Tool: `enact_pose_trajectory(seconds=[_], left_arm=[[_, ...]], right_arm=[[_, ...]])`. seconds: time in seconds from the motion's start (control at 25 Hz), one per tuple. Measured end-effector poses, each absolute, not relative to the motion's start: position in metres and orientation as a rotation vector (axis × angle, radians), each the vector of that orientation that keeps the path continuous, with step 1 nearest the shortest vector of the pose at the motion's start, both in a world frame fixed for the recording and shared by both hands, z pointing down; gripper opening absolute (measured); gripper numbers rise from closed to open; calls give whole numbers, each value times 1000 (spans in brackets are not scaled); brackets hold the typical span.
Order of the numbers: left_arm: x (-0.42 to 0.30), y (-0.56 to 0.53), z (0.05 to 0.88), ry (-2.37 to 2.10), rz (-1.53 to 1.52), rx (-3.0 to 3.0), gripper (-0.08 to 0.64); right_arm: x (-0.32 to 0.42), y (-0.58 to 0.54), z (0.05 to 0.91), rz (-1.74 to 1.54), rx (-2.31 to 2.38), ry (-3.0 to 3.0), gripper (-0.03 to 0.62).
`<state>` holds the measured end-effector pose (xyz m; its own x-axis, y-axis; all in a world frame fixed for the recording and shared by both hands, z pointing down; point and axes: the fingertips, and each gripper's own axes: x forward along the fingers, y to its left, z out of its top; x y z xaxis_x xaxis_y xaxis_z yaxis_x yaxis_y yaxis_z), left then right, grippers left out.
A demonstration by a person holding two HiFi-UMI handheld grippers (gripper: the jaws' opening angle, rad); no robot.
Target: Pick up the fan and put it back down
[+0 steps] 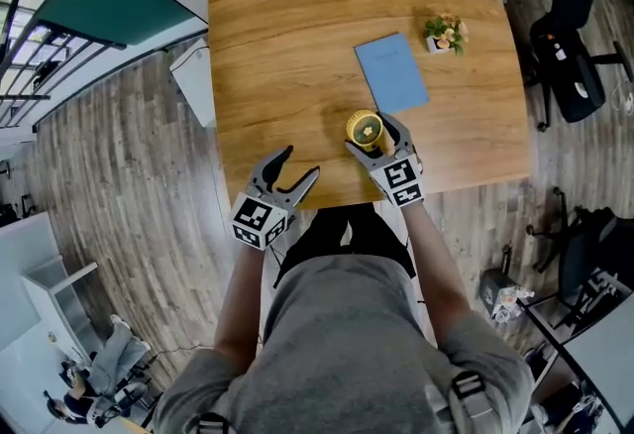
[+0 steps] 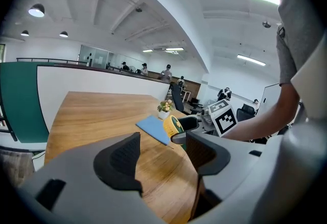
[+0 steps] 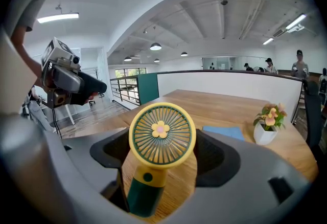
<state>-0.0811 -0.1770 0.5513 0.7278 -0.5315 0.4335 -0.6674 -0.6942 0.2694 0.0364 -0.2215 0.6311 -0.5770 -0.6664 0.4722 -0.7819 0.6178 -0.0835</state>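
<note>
now clamped on handheld fan [image 3: 162,133] with right gripper [image 1: 379,140] fingers, left gripper [image 1: 300,164] fingers apart; risks slipping off round head.

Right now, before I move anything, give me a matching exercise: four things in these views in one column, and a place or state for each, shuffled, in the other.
Things
1. fan
2. blue booklet
3. potted flowers
4. left tool

Places or states
A. open, nothing between its jaws
B. lying flat on the table, just beyond the fan
C. between the jaws of the right tool
D. standing beyond the booklet, toward the table's right edge

Pairs: 1-C, 2-B, 3-D, 4-A
</note>
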Motion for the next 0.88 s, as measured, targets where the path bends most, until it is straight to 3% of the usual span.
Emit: enact_pose_trajectory(seconds=[0.88], left_arm=[[-100,-184,458,-1093,344,2690,284]], right_arm=[[41,-252,500,119,1270,-2539,394]])
